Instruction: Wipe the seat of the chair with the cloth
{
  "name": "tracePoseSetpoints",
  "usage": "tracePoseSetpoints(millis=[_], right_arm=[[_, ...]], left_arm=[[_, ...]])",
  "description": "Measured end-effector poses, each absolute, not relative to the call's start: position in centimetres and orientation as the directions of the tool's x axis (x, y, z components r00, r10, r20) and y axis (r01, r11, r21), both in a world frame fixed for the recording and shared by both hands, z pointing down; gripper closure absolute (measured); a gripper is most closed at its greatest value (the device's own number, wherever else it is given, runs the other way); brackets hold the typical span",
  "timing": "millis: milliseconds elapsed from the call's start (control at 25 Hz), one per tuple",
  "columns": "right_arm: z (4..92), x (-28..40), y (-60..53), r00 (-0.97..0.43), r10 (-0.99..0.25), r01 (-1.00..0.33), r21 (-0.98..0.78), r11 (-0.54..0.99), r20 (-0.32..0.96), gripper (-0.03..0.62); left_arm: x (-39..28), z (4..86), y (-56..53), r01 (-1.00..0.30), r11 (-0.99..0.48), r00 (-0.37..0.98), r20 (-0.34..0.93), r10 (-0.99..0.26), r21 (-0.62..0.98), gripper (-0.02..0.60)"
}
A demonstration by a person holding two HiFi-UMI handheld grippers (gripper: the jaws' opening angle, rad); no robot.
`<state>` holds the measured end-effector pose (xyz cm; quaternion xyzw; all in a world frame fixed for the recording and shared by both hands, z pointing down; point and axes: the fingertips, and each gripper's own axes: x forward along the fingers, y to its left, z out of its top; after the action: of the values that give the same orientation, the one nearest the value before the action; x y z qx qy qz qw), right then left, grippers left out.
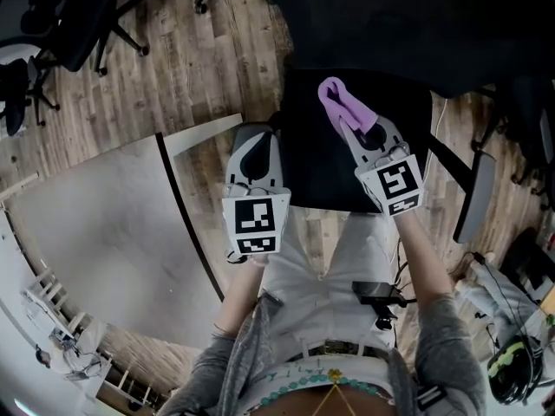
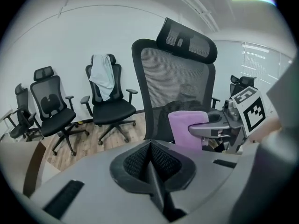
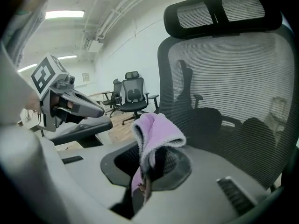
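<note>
Your right tongs (image 3: 142, 183): clamped on the purple cloth (image 3: 156, 129), over the black chair seat (image 1: 316, 167).
Your left tongs (image 2: 152, 164): closed, empty, at the seat's 9 o'clock edge.

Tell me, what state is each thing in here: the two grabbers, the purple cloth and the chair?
Left gripper: shut, empty.
Right gripper: shut on the cloth.
Cloth: bunched, held over the seat.
Chair: upright, seat unoccupied.
</note>
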<state>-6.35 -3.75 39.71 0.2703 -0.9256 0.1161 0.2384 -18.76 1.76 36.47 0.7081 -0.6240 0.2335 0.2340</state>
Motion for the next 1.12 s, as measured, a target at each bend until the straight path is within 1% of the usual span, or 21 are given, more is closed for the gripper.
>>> tracePoseSetpoints(millis=[120, 320, 600, 760, 1120], right_arm=[[41.0, -7.1, -3.9, -0.741, -0.426, -0.547, -0.098, 0.831, 0.519, 0.546], [43.6, -8.1, -4.3, -0.722, -0.396, -0.524, -0.074, 0.849, 0.568, 0.546], [48.6, -8.5, -5.4, -0.637, -0.404, -0.534, 0.001, 0.845, 0.657, 0.546], [51.1, -9.6, -5.7, -0.607, -0.371, -0.497, 0.029, 0.867, 0.703, 0.546], [54.7, -11.9, -6.6, -0.571, -0.317, -0.434, 0.05, 0.9, 0.757, 0.546]], left_arm=[[-19.4, 36.6, 2.0, -0.995, -0.103, 0.09, 0.641, -0.763, 0.018, 0.574], [-19.8, 37.4, 2.1, -0.994, -0.107, 0.09, 0.662, -0.744, 0.014, 0.574], [-19.9, 38.2, 2.0, -0.989, -0.145, 0.081, 0.696, -0.714, -0.034, 0.574], [-19.8, 38.9, 2.0, -0.989, -0.14, 0.061, 0.728, -0.683, -0.049, 0.574], [-19.5, 38.9, 2.0, -0.987, -0.147, 0.05, 0.723, -0.689, -0.072, 0.574]])
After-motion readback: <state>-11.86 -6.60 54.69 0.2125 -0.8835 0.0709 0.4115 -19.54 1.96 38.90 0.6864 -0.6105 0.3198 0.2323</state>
